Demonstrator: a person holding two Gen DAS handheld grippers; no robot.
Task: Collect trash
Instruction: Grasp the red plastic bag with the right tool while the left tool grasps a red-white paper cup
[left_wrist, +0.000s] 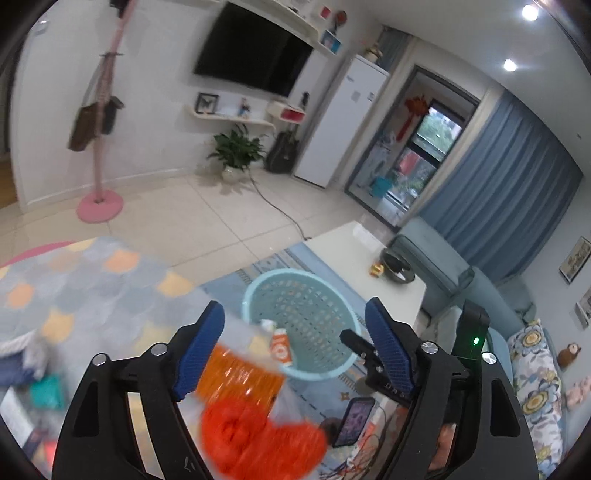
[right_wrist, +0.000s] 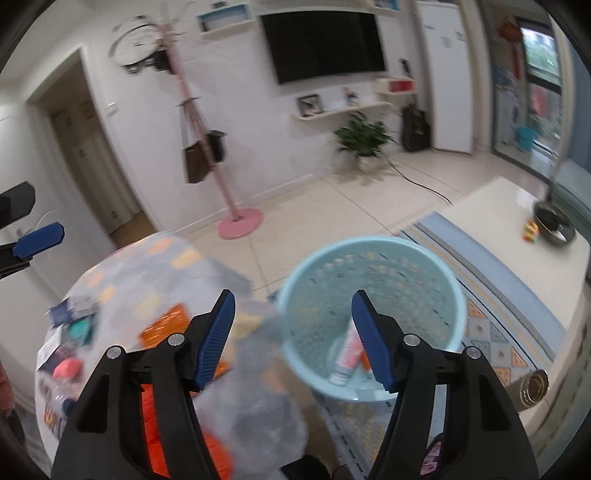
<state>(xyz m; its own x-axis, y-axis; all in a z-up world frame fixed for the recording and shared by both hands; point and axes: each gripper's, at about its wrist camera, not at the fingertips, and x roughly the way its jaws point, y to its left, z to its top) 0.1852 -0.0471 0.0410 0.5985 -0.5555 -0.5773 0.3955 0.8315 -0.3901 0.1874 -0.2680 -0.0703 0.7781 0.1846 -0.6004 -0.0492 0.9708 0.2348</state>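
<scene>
A light blue perforated basket (left_wrist: 301, 325) (right_wrist: 373, 314) stands on the rug with a white and orange tube (left_wrist: 279, 347) (right_wrist: 347, 354) lying in it. My left gripper (left_wrist: 295, 350) is open, its jaws wide apart above the basket's near rim. A blurred clear bag with orange and red contents (left_wrist: 251, 413) lies below and between its fingers, not pinched. My right gripper (right_wrist: 293, 336) is open over the basket's left rim, with a blurred clear plastic bag (right_wrist: 258, 398) below it. The left gripper's blue fingertip (right_wrist: 38, 236) shows at the far left of the right wrist view.
A white low table (left_wrist: 354, 266) (right_wrist: 517, 236) holds a dark bowl (left_wrist: 397, 266) (right_wrist: 554, 221) and a small colourful toy. A patterned round surface (right_wrist: 122, 295) carries several packets. A phone (left_wrist: 354, 421), a metal can (right_wrist: 533, 387), a pink coat stand (left_wrist: 98, 177), a sofa and a plant are around.
</scene>
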